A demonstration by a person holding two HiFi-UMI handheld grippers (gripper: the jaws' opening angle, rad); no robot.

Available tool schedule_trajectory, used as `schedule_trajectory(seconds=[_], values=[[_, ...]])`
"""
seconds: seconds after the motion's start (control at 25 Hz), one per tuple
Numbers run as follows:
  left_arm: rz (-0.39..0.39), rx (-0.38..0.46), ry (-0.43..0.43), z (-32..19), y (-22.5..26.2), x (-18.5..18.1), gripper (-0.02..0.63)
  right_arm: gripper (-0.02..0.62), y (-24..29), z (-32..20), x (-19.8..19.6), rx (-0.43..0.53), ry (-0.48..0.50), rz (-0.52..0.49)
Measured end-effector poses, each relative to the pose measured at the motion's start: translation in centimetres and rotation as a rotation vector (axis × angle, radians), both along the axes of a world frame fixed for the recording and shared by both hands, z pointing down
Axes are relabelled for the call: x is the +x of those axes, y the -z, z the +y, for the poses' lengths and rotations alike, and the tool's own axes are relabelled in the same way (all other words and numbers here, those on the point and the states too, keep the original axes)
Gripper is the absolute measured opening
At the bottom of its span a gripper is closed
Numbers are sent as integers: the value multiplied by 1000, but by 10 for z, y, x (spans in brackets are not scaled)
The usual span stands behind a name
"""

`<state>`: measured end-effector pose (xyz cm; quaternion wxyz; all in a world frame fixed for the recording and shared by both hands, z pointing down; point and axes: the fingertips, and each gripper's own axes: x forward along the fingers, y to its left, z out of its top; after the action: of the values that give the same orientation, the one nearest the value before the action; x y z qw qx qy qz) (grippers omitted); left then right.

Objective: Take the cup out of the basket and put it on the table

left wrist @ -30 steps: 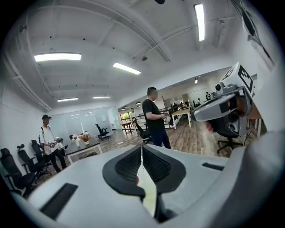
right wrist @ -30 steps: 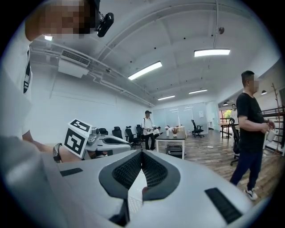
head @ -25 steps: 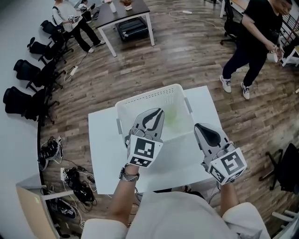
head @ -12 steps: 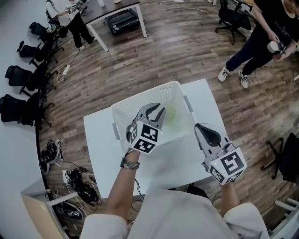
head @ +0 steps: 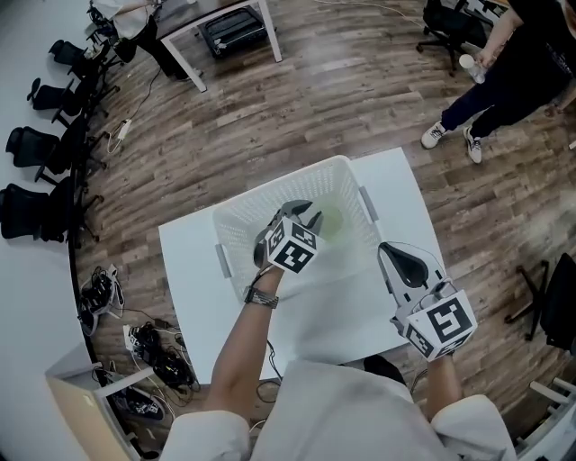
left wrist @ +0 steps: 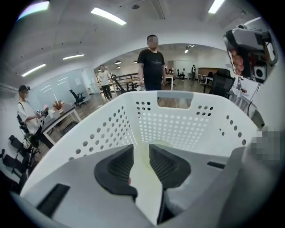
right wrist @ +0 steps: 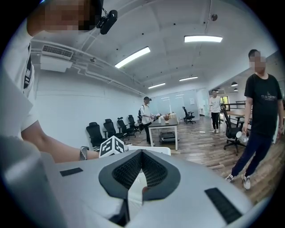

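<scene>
Since the left gripper (head: 304,212) dipped into the white perforated plastic basket (head: 270,193), its jaws are opening toward the pale-green cup (head: 331,221), ready to grasp; the right gripper (head: 390,251) is closed.

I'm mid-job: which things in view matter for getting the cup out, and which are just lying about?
Job:
- cup, in the basket
- basket
- table
- left gripper, in the basket, jaws opening, cup ahead between them, not gripped
- right gripper, shut, above the table

Lying about:
- office chairs
- floor cables
- far desk
- bystander
</scene>
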<state>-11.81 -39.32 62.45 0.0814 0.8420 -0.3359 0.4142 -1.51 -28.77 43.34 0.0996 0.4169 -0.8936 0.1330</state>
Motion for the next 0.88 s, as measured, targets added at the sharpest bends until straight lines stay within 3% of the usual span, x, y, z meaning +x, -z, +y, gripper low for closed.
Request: schedule_trajectory(seconds=[0.56,0.88], values=[[-43,-149,-9,-4,-53,5,114,17,-22,-9,5,-48,-27,1],[-74,-209,33,-3,-68,0,114,17,-25,-3,10,-57,-42,6]])
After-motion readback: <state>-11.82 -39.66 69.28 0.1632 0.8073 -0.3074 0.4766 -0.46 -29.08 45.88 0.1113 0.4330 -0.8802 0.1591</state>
